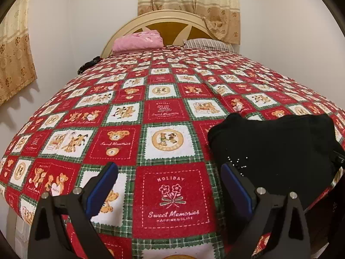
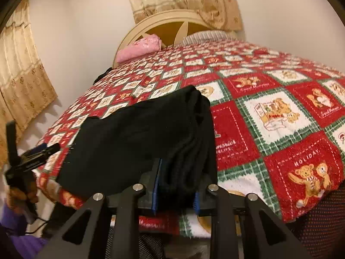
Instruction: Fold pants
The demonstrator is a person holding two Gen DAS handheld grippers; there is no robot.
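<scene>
Right claw (image 2: 175,185) clamps the folded black pants (image 2: 140,133); left claw (image 1: 170,185) gapes, empty.

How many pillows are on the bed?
2: a pink pillow on the left by the headboard, and a striped pillow on the right. More may be hidden.
</scene>
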